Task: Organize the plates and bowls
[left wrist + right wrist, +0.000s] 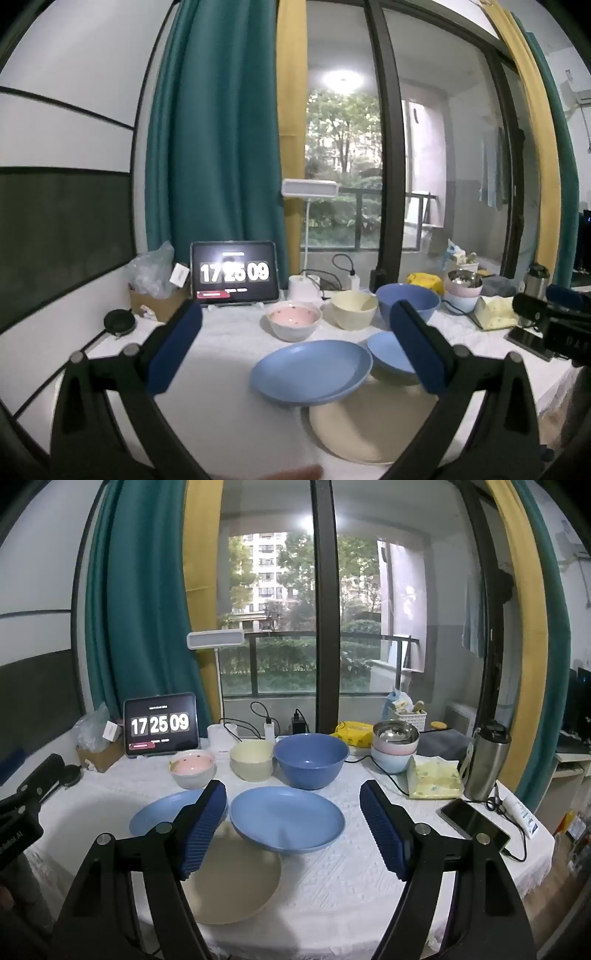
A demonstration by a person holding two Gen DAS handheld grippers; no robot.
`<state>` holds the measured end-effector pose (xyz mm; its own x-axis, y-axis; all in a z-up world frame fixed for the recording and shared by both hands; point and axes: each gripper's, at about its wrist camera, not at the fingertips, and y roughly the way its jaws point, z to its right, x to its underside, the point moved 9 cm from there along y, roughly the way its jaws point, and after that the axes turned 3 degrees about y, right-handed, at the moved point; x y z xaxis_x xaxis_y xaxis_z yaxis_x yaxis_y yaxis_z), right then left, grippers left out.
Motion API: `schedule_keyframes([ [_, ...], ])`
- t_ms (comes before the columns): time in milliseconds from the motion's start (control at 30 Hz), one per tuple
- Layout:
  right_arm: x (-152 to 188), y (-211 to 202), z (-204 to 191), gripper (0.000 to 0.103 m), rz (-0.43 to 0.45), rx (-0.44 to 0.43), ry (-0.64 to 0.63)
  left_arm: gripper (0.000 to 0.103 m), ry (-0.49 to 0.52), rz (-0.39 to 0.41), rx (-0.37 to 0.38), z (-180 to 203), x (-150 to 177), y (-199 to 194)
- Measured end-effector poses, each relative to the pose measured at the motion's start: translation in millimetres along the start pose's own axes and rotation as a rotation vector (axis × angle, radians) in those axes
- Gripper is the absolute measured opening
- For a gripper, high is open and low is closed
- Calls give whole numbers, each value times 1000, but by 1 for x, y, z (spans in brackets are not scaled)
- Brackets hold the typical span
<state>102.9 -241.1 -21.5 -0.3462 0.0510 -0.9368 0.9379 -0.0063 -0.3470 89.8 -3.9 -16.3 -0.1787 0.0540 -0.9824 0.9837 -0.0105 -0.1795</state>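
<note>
On the white tablecloth lie two blue plates and a cream plate. In the left wrist view the nearer blue plate (310, 369) overlaps the cream plate (365, 424); the second blue plate (388, 350) is right of it. In the right wrist view they show as the blue plate (288, 819), the left blue plate (162, 812) and the cream plate (236, 878). Behind stand a pink bowl (192, 766), a cream bowl (251, 760) and a big blue bowl (310, 757). My left gripper (295, 347) and right gripper (291, 827) are open and empty, above the plates.
A tablet clock (160, 727), a lamp base (221, 734), stacked bowls with a steel one on top (395, 746), a tissue pack (436, 781), a steel flask (485, 760), a phone (474, 823) and cables line the back and right. A cardboard box (155, 302) sits at the left.
</note>
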Motion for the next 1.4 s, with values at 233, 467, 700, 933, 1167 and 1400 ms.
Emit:
schedule_keyframes([
  [233, 5, 3, -3, 78, -11, 0, -13, 102, -42, 10, -5, -8, 5, -12],
  [467, 4, 3, -2, 78, -21, -2, -12, 102, -43, -13, -10, -7, 5, -7],
  [700, 3, 2, -4, 78, -20, -2, -14, 102, -45, -17, -5, -11, 2, -6],
  [933, 3, 1, -5, 78, -21, -2, -16, 102, -42, -17, -4, -12, 3, -6],
  [1167, 3, 1, -4, 78, -19, -1, -15, 102, -43, -17, -5, -11, 3, -7],
  [1400, 4, 2, -3, 79, -21, -2, -16, 102, -41, -18, -4, -12, 3, -7],
])
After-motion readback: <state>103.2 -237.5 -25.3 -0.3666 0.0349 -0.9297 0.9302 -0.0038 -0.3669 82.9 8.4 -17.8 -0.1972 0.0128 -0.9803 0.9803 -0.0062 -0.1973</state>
